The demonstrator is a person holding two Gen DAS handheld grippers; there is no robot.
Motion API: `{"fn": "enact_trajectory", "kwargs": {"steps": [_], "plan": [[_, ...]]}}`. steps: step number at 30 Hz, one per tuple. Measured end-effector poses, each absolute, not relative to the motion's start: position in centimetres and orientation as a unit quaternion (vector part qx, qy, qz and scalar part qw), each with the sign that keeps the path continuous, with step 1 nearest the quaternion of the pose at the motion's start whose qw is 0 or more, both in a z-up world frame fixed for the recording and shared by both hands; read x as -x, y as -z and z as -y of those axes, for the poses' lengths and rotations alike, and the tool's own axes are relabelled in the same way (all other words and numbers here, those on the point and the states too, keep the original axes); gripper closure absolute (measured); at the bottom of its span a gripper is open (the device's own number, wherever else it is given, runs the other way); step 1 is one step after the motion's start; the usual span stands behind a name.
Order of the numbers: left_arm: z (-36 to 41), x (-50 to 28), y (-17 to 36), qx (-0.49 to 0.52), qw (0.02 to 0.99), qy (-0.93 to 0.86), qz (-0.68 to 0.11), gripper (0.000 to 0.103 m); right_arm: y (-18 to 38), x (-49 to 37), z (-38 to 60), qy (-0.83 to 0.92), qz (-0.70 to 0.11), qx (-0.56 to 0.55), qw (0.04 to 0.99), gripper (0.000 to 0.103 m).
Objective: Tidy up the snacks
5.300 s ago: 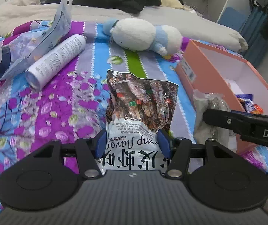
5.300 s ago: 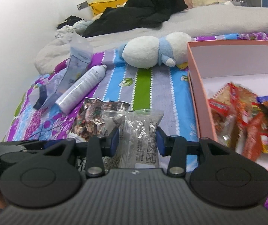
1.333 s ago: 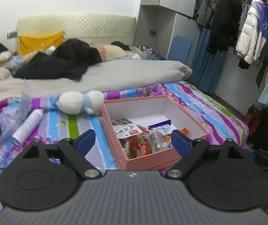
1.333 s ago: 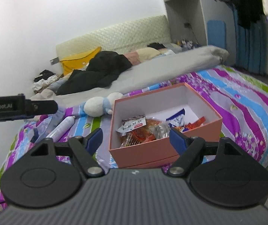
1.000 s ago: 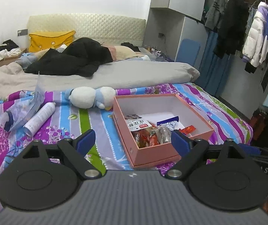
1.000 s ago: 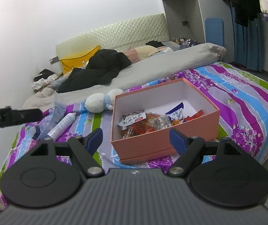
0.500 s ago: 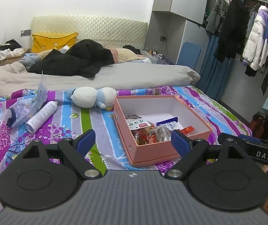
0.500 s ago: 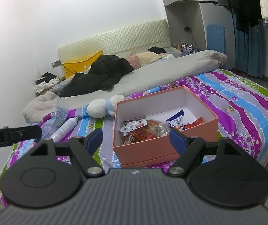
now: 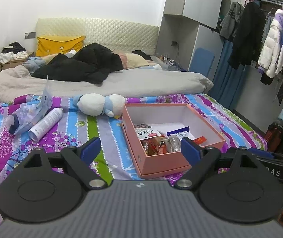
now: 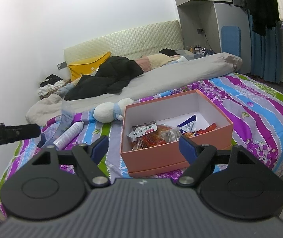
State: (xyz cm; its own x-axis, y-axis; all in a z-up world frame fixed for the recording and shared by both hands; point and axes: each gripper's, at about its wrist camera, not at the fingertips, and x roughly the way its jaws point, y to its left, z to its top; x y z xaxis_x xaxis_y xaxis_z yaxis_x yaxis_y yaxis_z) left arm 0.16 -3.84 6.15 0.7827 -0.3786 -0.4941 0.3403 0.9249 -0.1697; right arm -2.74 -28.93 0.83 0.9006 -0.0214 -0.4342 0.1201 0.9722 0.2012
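Bedroom scene, both views looking across a bed [image 9: 109, 130] with a purple-blue-green striped floral sheet.

Nearest, lower frame of each view: left gripper [image 9: 140, 148] with its fingers spread wide, nothing between them; right gripper [image 10: 143, 145] likewise spread and empty. Neither touches anything. Left gripper's bar also shows at the left edge of the right view, the right gripper's at the lower right edge of the left view.

Just past the fingers, centre to centre-right of frame: pink box [image 9: 161, 164], open top, sitting on the sheet. In the left view it sits right of the mid-line between the fingers; in the right view it fills the gap between them, so the right hand looks better lined up, though both are well short of it. Box's long axis runs away from the cameras, angled to upper right.

Snacks [image 9: 157, 140] are piled in the box's near half: white-label packet, orange-red packets, a clear bag, a blue-white packet further back. Far half bare white floor.

No snack packet visible loose on the sheet, so the task looks about finished; fingers backed off and idle, by my read.

Left of the box, mid-left of frame: white spray can [image 9: 46, 124] lying down, beside a clear pouch [image 9: 32, 115]. Behind them a white-and-blue plush toy [image 9: 99, 105], just off the box's far-left corner.

Far: grey duvet [image 9: 121, 85], black jacket [image 9: 85, 64], yellow pillow [image 9: 59, 43], quilted headboard. Hanging coats upper right.
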Motion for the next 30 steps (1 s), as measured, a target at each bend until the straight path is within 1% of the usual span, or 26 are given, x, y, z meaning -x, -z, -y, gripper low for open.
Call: {"fn": "enact_trajectory", "kwargs": {"steps": [12, 22, 24, 29, 30], "plan": [[4.3, -2.6, -4.9, 0.041, 0.937, 0.204, -0.281, 0.013, 0.2, 1.9, 29.3, 0.056, -0.215, -0.105, 0.969, 0.023], [4.5, -2.7, -5.0, 0.039, 0.935, 0.219, -0.277, 0.012, -1.2, 1.9, 28.6, 0.055, -0.206, -0.093, 0.973, 0.023], [4.6, -2.9, -4.8, 0.033, 0.933, 0.218, -0.284, 0.004, -1.2, 1.9, 28.4, 0.056, -0.208, -0.090, 0.972, 0.023], [5.2, -3.4, -4.6, 0.016, 0.932, 0.215, -0.291, 0.001, -0.8, 1.1, 28.5, 0.061, -0.221, -0.096, 0.969, 0.023], [5.4, -3.5, -4.6, 0.012, 0.933, 0.213, -0.291, 0.000, -0.8, 1.1, 28.6, 0.062, -0.219, -0.099, 0.969, 0.019]]}}
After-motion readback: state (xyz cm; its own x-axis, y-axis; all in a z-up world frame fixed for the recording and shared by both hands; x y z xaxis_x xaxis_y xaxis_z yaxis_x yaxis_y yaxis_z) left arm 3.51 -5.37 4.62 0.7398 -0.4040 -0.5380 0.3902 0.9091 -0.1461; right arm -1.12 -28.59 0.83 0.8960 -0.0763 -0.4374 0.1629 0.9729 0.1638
